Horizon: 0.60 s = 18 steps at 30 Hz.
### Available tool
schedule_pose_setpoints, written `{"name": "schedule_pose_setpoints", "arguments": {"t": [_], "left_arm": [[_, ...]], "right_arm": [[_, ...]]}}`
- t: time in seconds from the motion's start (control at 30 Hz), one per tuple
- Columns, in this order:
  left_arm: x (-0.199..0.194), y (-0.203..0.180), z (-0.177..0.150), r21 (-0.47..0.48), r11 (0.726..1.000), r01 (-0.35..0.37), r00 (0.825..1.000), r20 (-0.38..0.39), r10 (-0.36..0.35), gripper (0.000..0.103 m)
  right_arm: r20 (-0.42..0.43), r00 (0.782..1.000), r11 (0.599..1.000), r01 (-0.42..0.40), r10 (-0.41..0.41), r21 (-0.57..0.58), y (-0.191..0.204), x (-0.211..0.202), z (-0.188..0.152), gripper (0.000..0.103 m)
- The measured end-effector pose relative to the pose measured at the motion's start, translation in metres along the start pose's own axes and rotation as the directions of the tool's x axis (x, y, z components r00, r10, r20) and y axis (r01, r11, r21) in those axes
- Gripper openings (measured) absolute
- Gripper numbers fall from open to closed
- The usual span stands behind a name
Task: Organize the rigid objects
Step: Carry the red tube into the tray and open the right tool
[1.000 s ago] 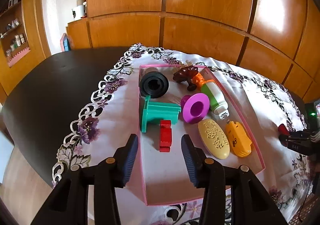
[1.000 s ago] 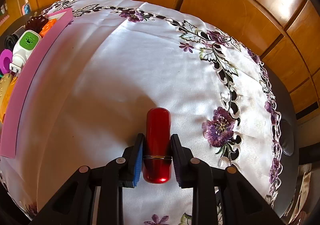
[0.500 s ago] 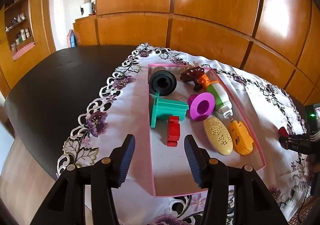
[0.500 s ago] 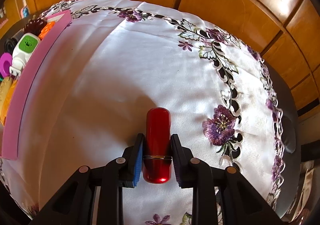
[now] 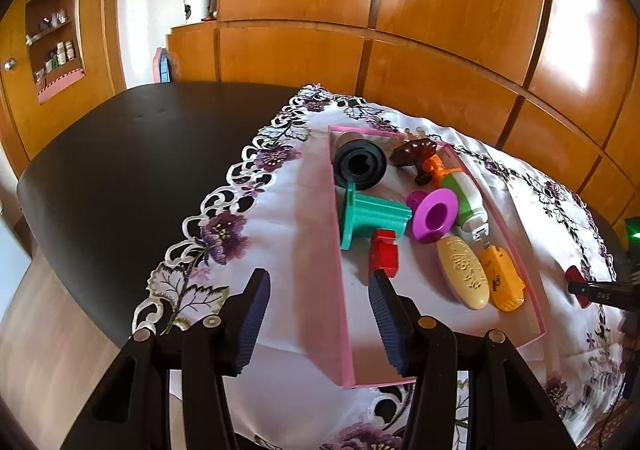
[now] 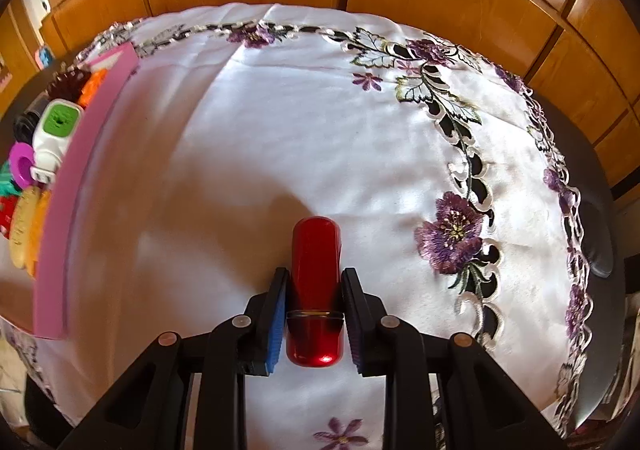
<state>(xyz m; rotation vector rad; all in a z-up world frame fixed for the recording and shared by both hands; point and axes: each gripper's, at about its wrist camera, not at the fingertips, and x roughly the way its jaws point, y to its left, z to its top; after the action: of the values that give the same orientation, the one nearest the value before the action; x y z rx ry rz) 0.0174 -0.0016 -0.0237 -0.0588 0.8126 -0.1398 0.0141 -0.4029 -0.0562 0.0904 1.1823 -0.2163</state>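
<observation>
Gripping a red tube [image 6: 316, 282] in my right tongs [image 6: 314, 314], I have both blue pads [image 6: 276, 314] pressed against its sides, the tube pointing forward along the fingers above the white cloth [image 6: 280, 122]. The cloth carries purple embroidered flowers [image 6: 450, 232] along its cut-work edge and lies on a dark table [image 5: 120, 154]. Off to my left sits the pink tray [image 6: 60, 202], its wall facing me, with a white and green bottle [image 6: 54, 134] showing above it. My left tongs [image 5: 316, 314] are spread wide and hold nothing; the left pad hangs over the cloth outside the tray and the right pad over the tray's bare floor, so the tray's near wall [image 5: 340, 290] runs between them. Inside the tray lie a black ring [image 5: 360, 166], a teal stool [image 5: 372, 216] on its side, a red block [image 5: 384, 256] just beside it, a purple funnel-like cup [image 5: 434, 214], a dark brown knob [image 5: 414, 154], an orange piece [image 5: 438, 168] touching the bottle, a cream oval [image 5: 464, 274] and an orange oval [image 5: 502, 282] side by side. At the far right edge of the left view I glimpse what seems to be the red tube's tip in the other tongs, though it is small and cut off there. Wooden panels [image 5: 440, 10] stand behind the table.
</observation>
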Motion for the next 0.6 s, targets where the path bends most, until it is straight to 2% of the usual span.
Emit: {"name": "schedule_pose_setpoints", "arguments": {"t": [0.13,0.33,0.47,0.6], "left_arm": [[0.002,0.006,-0.001,-0.015,1.000,-0.003,1.000,-0.003,0.003,0.052],[0.003,0.013,-0.001,-0.029,1.000,-0.008,1.000,-0.008,0.008,0.052],[0.005,0.020,-0.001,-0.046,0.999,-0.018,1.000,-0.010,0.018,0.052],[0.005,0.026,-0.002,-0.063,0.998,-0.025,1.000,-0.014,0.024,0.052]], "right_arm": [[0.020,0.999,0.999,-0.040,0.040,-0.004,0.013,-0.010,0.002,0.026],[0.070,0.987,0.988,-0.140,0.144,-0.067,0.053,-0.034,0.004,0.026],[0.100,0.967,0.968,-0.224,0.236,-0.118,0.085,-0.053,0.007,0.026],[0.113,0.935,0.931,-0.310,0.335,-0.195,0.125,-0.071,0.008,0.026]]}}
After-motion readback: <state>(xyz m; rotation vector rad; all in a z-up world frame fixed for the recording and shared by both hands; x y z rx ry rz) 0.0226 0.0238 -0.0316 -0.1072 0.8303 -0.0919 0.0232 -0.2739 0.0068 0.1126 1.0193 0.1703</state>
